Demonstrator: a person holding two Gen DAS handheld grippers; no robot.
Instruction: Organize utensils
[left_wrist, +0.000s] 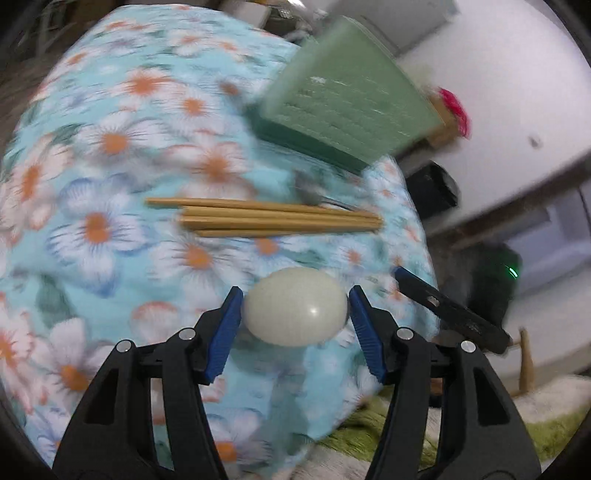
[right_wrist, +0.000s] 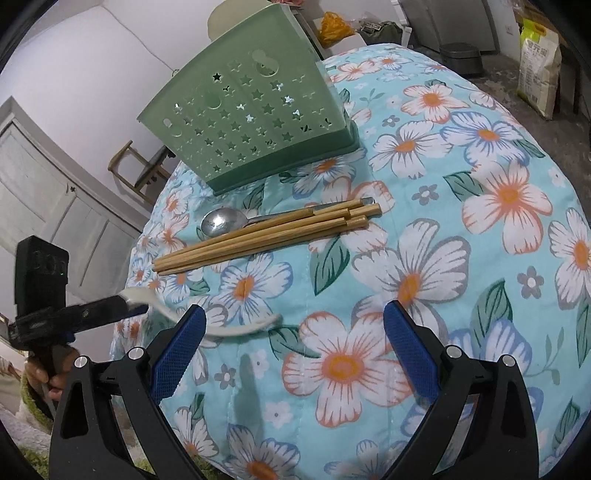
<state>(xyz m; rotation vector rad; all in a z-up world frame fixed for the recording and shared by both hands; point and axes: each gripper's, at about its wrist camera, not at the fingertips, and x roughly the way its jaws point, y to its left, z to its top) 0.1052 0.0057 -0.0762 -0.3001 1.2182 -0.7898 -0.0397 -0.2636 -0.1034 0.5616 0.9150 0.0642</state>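
Note:
A white ceramic spoon (left_wrist: 295, 310) sits bowl-first between the blue pads of my left gripper (left_wrist: 295, 291), which is shut on it. In the right wrist view the left gripper (right_wrist: 129, 304) holds that white spoon (right_wrist: 240, 326) just over the table's near left edge, its handle reaching right. My right gripper (right_wrist: 291, 332) stands open over the floral cloth with nothing between its fingers. Several wooden chopsticks (right_wrist: 266, 232) lie side by side mid-table, a metal spoon (right_wrist: 221, 221) partly under them. Behind stands the green star-punched utensil holder (right_wrist: 251, 122). The left wrist view is blurred; chopsticks (left_wrist: 266, 219), metal spoon (left_wrist: 310, 192) and holder (left_wrist: 351, 99) show.
The floral tablecloth (right_wrist: 461, 258) drops off at the left edge. A hand (right_wrist: 48, 373) grips the left gripper's handle. Beyond stand a wooden chair (right_wrist: 136, 170), a black bin (left_wrist: 432, 188) and a rice bag (right_wrist: 535, 74). A green rug (left_wrist: 369, 424) lies below.

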